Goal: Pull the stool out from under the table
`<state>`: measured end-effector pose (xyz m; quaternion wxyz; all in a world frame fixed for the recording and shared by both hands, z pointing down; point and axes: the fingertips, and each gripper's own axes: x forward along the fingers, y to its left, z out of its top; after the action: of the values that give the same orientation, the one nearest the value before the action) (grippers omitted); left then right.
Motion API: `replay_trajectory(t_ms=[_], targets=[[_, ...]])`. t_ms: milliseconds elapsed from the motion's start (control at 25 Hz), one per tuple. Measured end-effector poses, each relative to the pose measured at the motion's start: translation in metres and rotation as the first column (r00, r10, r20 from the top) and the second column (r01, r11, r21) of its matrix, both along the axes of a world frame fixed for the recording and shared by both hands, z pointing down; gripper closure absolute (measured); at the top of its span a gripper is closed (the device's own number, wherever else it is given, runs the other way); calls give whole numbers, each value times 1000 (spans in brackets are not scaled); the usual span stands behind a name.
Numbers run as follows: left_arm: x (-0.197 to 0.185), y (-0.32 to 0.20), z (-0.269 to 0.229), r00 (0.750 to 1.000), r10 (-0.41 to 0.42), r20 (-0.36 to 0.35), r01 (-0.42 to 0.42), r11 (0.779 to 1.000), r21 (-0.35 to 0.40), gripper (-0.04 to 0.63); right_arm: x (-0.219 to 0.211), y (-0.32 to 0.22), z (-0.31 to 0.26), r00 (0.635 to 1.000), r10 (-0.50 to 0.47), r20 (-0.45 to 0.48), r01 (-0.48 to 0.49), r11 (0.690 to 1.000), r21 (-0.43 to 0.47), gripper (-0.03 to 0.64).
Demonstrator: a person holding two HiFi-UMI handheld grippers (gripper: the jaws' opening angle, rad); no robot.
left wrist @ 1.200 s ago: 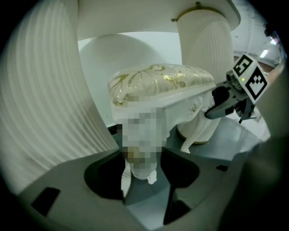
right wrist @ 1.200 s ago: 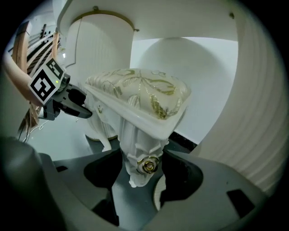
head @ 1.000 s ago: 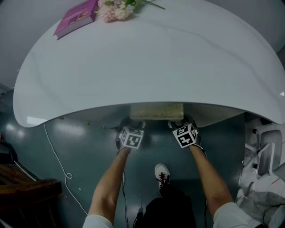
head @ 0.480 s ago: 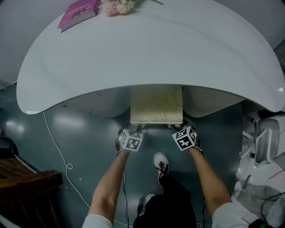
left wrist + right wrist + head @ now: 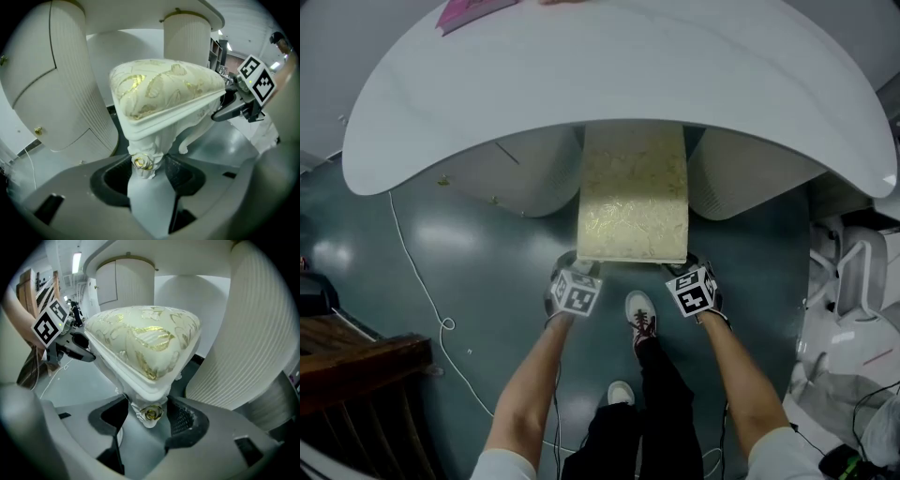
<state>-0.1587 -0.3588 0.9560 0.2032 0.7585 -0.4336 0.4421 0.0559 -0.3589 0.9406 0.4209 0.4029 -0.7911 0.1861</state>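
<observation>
Pull under way: the left tongs (image 5: 146,174) and right tongs (image 5: 149,417), jaws just drawn tighter, each clamp a carved near leg (image 5: 140,159) of the cream stool (image 5: 634,202). Its seat is mostly clear of the white worktop (image 5: 609,75), far end underneath. Another straight backward draw looks needed.

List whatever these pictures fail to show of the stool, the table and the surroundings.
- Stool: in the head view its far end is hidden under the tabletop.
- Pink book: in the head view it is mostly cut off by the top edge.
- White object at the right: in the head view it is cut by the edge, and what it is cannot be told.
</observation>
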Motion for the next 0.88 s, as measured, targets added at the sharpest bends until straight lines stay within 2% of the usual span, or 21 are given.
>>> replay_trajectory(t_ms=[240, 440, 880], targets=[[3, 46, 1, 1000, 7, -9, -7, 1000, -16, 373, 1, 47, 0, 999, 31, 29, -30, 999, -14, 347], [-2, 81, 0, 1000, 10, -4, -10, 1000, -15, 373, -3, 83, -1, 1000, 3, 26, -3, 1000, -16, 347], [-8, 169, -1, 1000, 19, 2, -19, 1000, -24, 373, -9, 176, -2, 999, 15, 34, -14, 1000, -19, 350]])
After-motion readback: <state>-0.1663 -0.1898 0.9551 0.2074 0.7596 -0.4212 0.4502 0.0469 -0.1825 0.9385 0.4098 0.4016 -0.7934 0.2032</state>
